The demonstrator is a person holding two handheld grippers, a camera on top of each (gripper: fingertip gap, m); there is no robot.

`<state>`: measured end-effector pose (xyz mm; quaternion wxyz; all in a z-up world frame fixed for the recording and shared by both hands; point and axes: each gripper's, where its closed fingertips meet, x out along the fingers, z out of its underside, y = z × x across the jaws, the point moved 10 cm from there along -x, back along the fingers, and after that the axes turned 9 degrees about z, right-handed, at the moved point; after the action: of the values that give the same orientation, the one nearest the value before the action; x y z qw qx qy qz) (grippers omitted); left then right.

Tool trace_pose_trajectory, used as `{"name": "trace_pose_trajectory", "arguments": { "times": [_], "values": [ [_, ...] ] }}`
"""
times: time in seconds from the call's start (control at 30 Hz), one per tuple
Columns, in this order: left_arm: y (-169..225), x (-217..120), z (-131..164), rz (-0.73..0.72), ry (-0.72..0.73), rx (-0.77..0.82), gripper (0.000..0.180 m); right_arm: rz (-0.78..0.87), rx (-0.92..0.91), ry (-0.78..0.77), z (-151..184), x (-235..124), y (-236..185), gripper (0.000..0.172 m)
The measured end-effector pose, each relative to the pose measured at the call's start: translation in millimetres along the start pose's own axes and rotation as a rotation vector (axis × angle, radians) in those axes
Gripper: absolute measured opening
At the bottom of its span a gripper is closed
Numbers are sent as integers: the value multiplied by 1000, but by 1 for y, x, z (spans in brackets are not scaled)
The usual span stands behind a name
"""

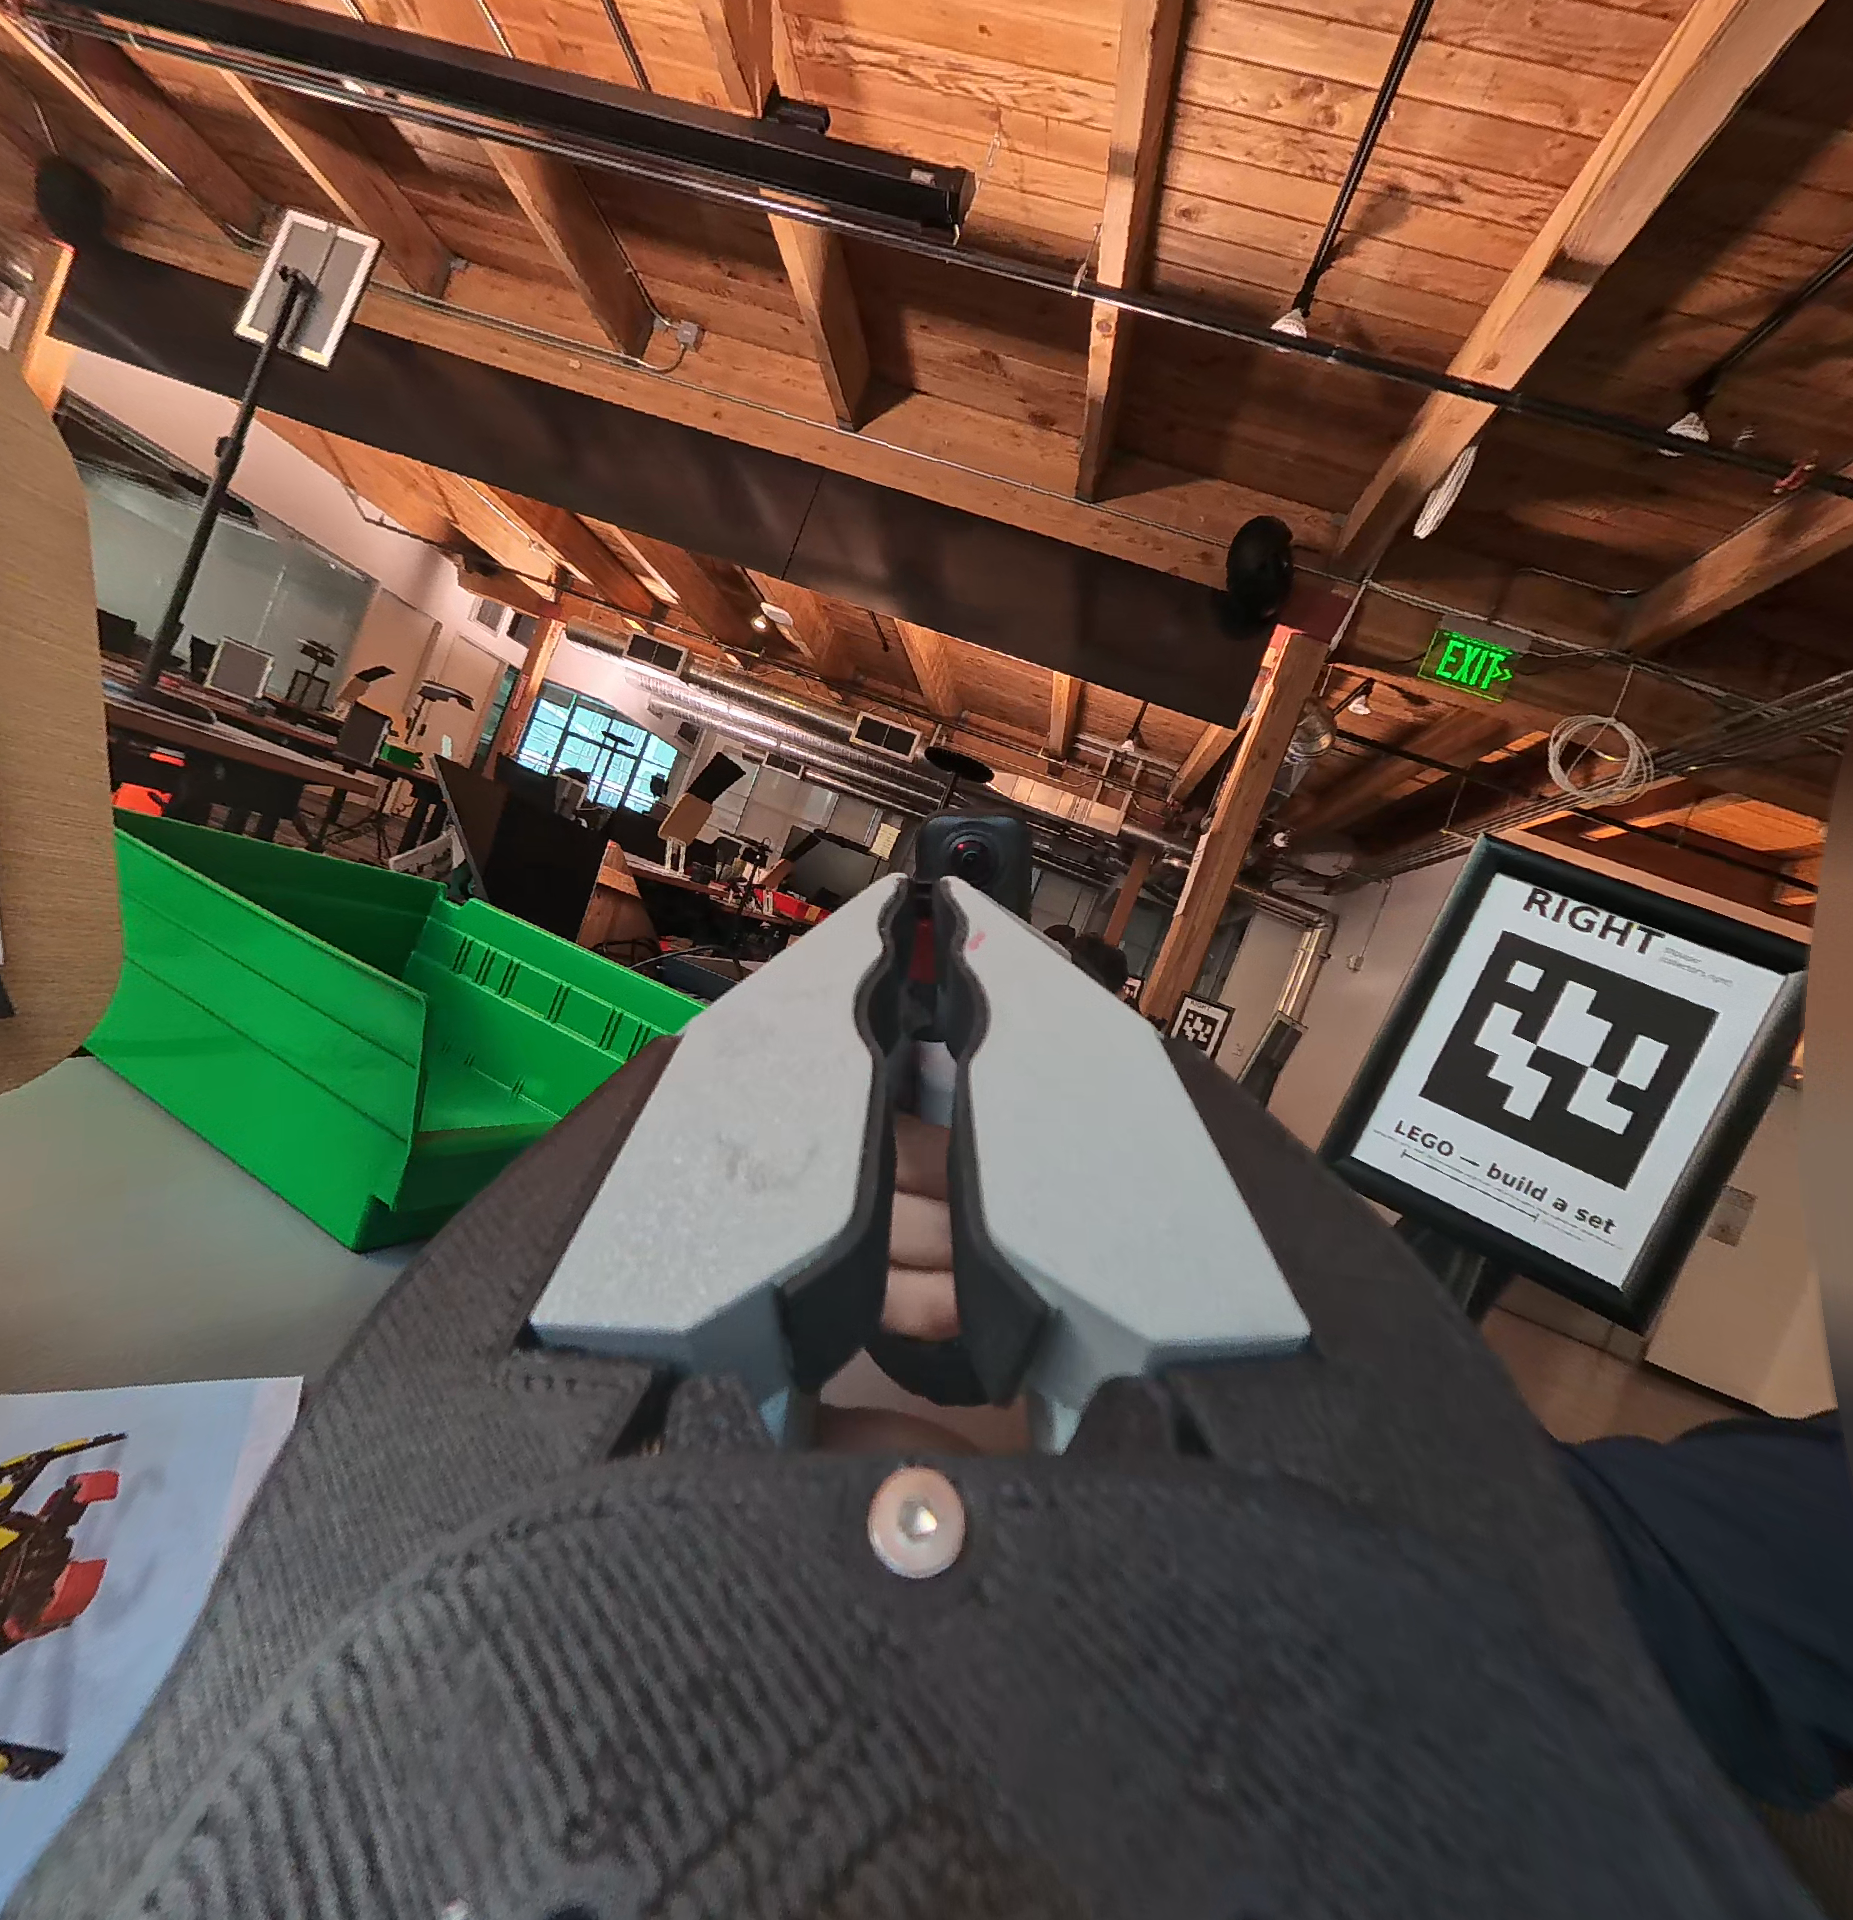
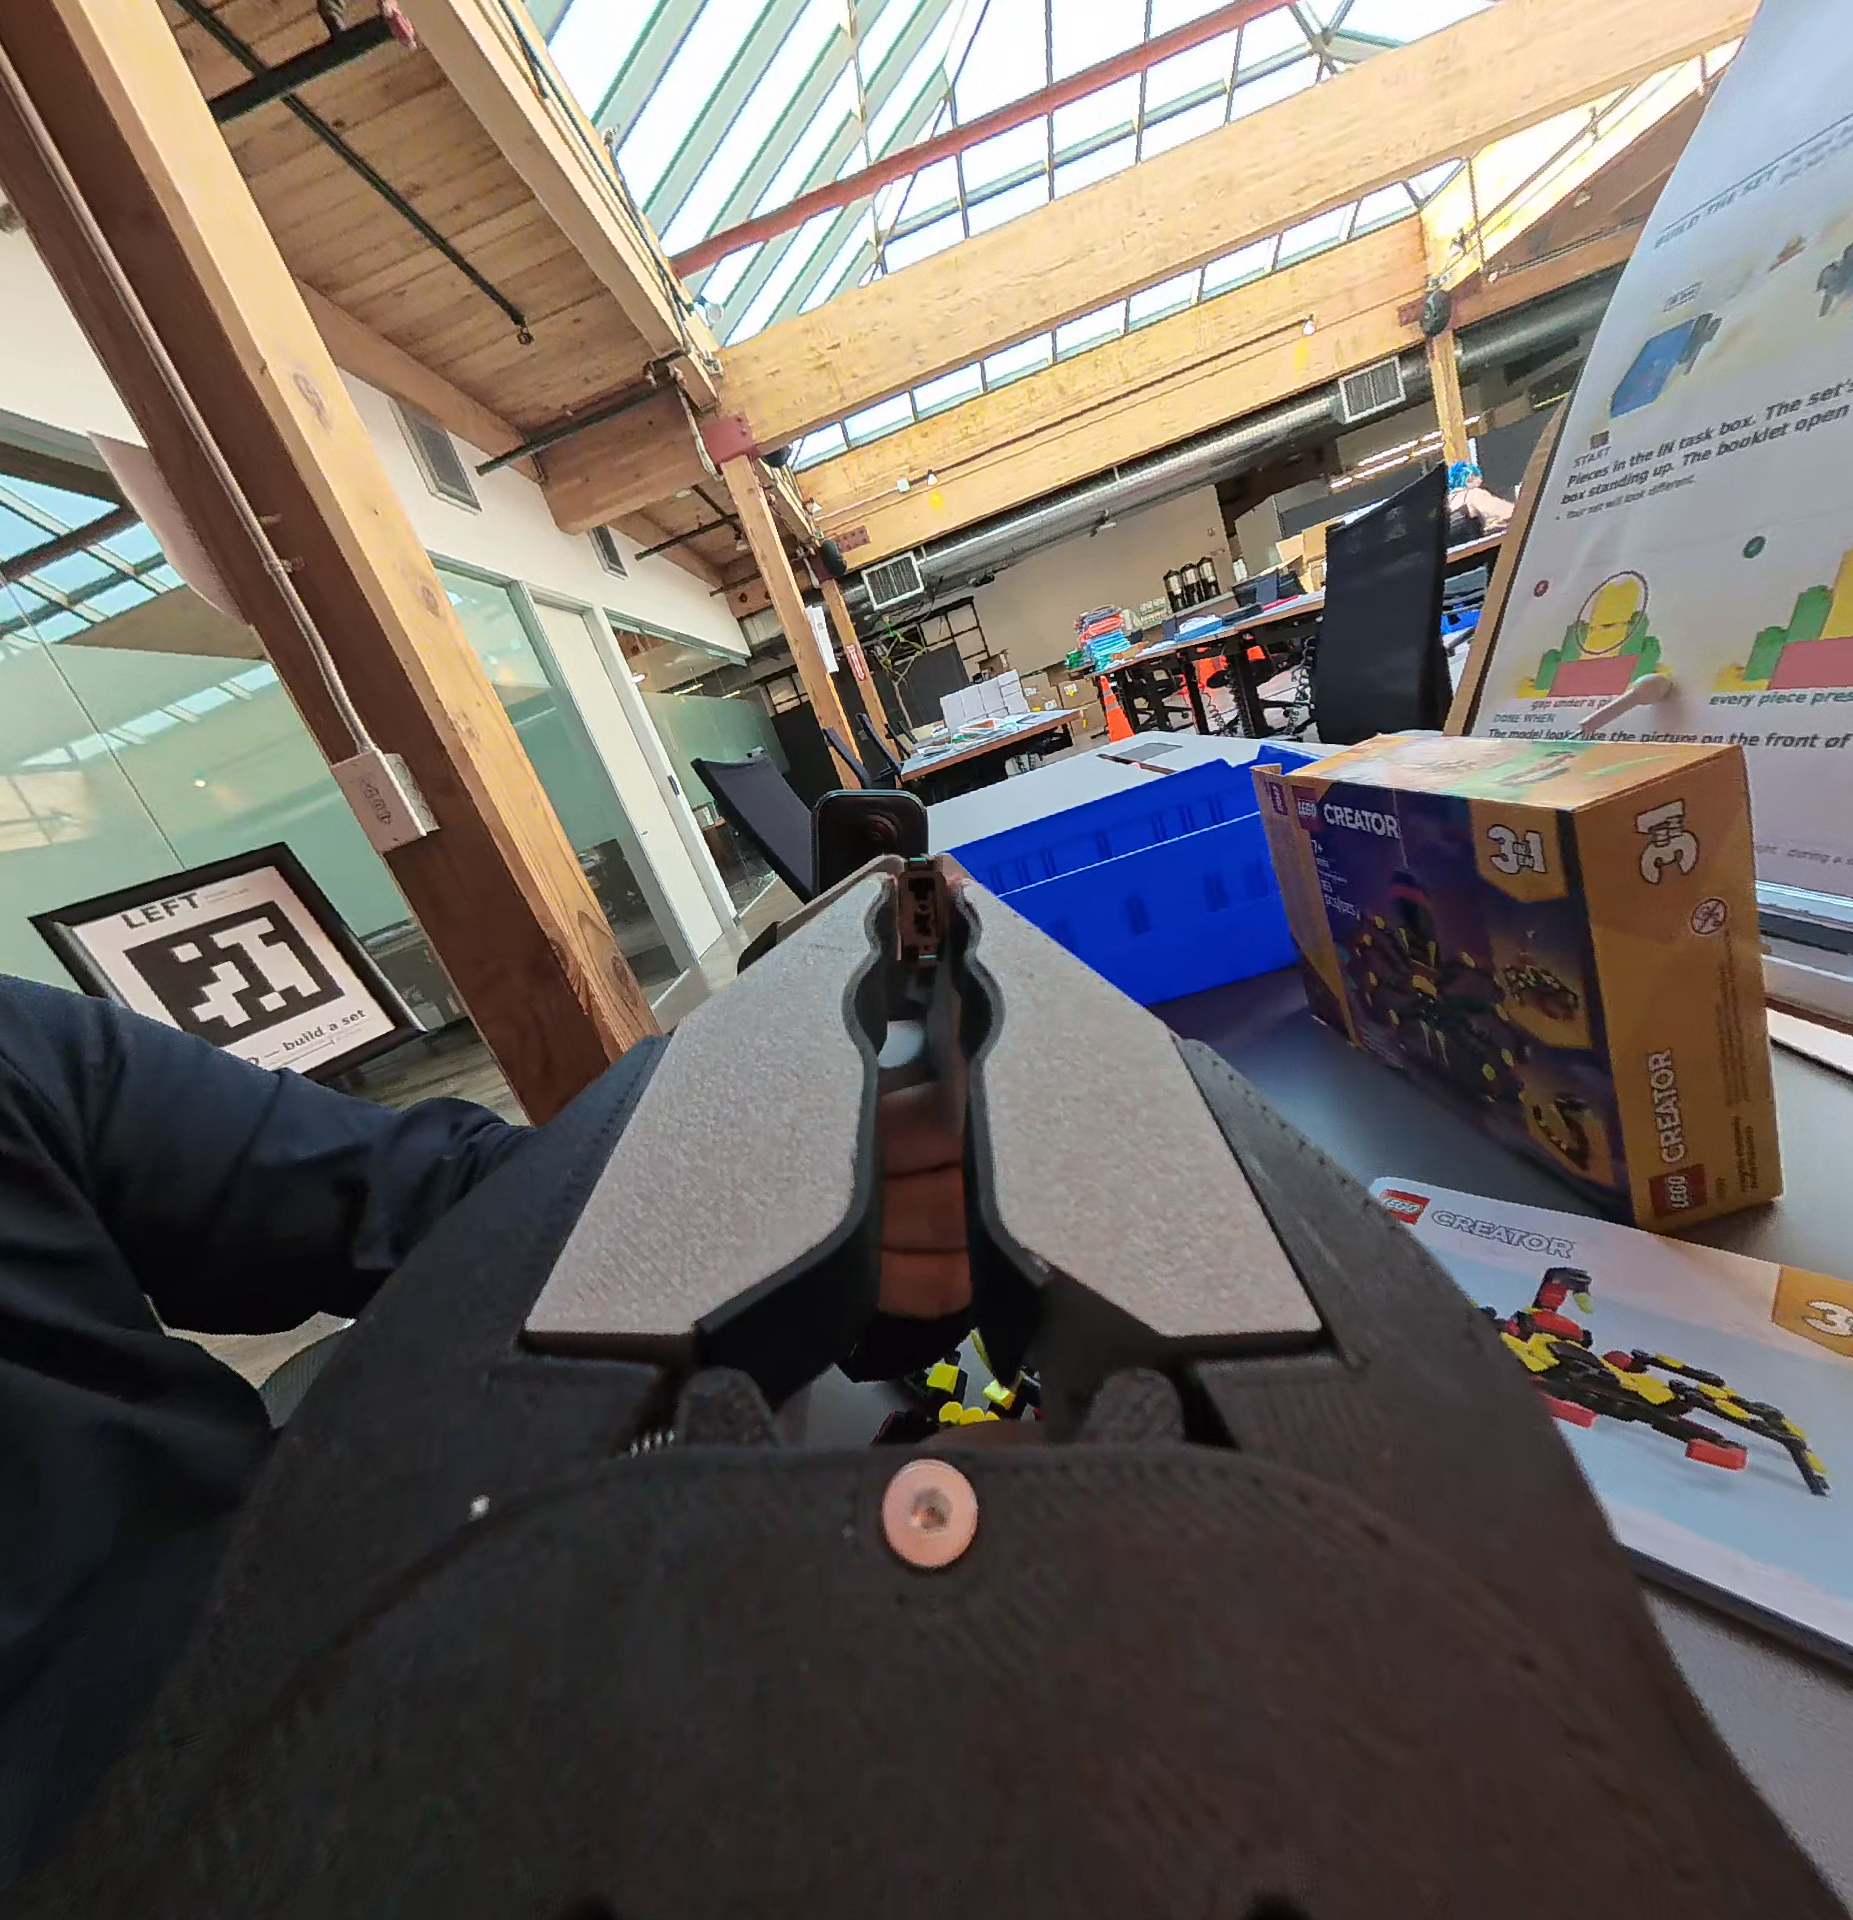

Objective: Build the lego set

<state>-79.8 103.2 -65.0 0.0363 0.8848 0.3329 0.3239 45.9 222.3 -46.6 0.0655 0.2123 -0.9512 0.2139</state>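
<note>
My left gripper point(image 1: 927, 904) is raised above the table with its fingers closed on a thin red and black piece point(image 1: 922, 940) at the tips. My right gripper point(image 2: 920, 883) is shut on a small dark red-brown brick piece point(image 2: 919, 920) that shows its hollow side between the pads. The two grippers point at each other, tip to tip. The other gripper's black camera shows just beyond the tips in the left wrist view point(image 1: 974, 857) and in the right wrist view point(image 2: 868, 831). A person's fingers show through the slot behind each pair of pads.
A green bin point(image 1: 278, 997) and a printed booklet point(image 1: 70, 1558) lie to the left. A blue bin point(image 2: 1130, 883), a yellow toy-brick box point(image 2: 1524, 966), a booklet point(image 2: 1680, 1382), an upright instruction board point(image 2: 1732, 468) and loose yellow and black pieces point(image 2: 963, 1387) are on the table. My two grippers' fingertips are within a few centimetres of each other.
</note>
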Motion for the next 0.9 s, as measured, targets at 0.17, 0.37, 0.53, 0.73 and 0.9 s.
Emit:
{"name": "trace_pose_trajectory", "arguments": {
  "times": [0.17,0.37,0.53,0.73,0.9],
  "values": [
    [0,1,1,2,5,-7,0,-2,-18,4,0,-1,-1,5],
    [2,0,1,-56,46,11,0,55,29,65,3,2,-3,4],
    [-4,-2,5,-122,122,-47,0,115,138,143,9,6,4,4],
    [-5,0,10,-116,104,-62,0,171,237,308,6,-6,13,0],
    [-4,-4,2,-115,131,-31,0,191,209,396,-12,-47,25,0]
  ]
}}
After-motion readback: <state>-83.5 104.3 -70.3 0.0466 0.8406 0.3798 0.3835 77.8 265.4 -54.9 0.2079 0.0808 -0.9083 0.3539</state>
